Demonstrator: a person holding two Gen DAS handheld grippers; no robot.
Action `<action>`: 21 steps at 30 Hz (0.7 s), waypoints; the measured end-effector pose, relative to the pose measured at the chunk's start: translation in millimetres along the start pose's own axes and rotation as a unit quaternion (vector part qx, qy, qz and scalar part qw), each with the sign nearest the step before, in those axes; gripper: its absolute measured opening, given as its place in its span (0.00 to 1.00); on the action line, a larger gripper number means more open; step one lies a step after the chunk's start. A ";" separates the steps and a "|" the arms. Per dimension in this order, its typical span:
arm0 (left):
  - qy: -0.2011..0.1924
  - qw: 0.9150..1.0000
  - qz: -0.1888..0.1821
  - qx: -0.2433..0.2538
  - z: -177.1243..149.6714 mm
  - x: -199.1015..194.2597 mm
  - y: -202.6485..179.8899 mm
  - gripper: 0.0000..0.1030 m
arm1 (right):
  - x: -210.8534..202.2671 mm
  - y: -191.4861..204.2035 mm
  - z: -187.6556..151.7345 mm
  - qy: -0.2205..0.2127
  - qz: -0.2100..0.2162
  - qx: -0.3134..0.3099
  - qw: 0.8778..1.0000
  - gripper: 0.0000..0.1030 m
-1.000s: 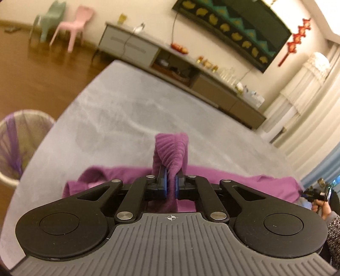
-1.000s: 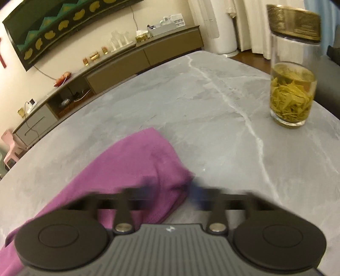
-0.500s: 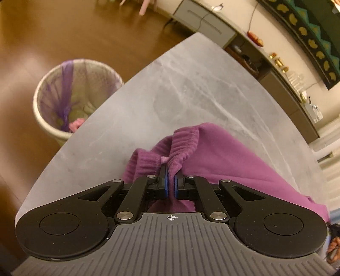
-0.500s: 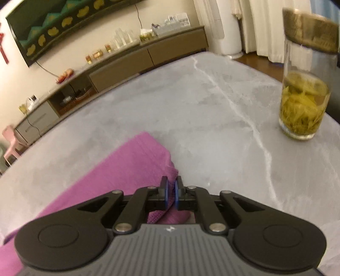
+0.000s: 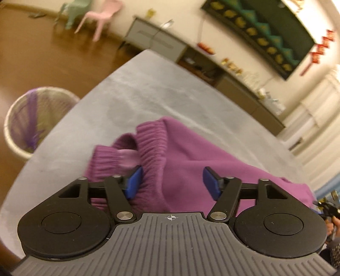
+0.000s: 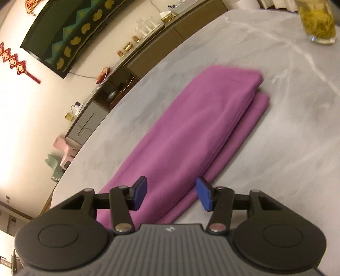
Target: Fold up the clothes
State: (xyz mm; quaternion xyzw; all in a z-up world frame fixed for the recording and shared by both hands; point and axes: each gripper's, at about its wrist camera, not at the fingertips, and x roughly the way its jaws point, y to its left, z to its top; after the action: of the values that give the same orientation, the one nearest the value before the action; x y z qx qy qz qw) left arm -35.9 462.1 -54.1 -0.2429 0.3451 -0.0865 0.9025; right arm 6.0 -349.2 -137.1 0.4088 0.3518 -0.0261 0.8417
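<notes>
While the purple garment (image 6: 191,127) lies folded lengthwise on the grey marble table (image 6: 286,127), we see it as a long flat band with 2 layers showing, the upper layer set slightly back from the lower along its right edge. From our left wrist view the same garment (image 5: 191,165) shows its ribbed, elasticated end bunched up near the table's near-left part, with a small pale label tucked in the ribbing. Our left gripper (image 5: 171,182) hovers over that ribbed end with its blue pads spread wide, holding nothing; whether the left pad touches the ribbing we cannot tell. Our right gripper (image 6: 171,195) is likewise spread wide over the near end of the folded band and grips nothing. Farther out on the table, well apart from the cloth, stands a glass of yellow-green tea (image 6: 316,25). Beyond the table's left edge sits a wicker wastebasket (image 5: 36,118) with a purple liner on the brown floor. Against the far wall runs a low sideboard (image 5: 159,42), with a pink chair (image 5: 102,17) beside it.
</notes>
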 end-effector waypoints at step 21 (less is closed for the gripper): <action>-0.006 0.998 0.005 0.069 -16.1 -12.5 -6.6 0.65 | 19.2 38.8 -39.4 -0.019 0.049 0.010 0.999 0.51</action>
State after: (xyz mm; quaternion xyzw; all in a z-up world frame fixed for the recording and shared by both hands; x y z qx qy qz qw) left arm -55.8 454.3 -53.8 -0.1787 0.3341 -0.1040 0.9196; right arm 10.8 -291.0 -139.4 0.4335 0.3148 0.0033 0.8444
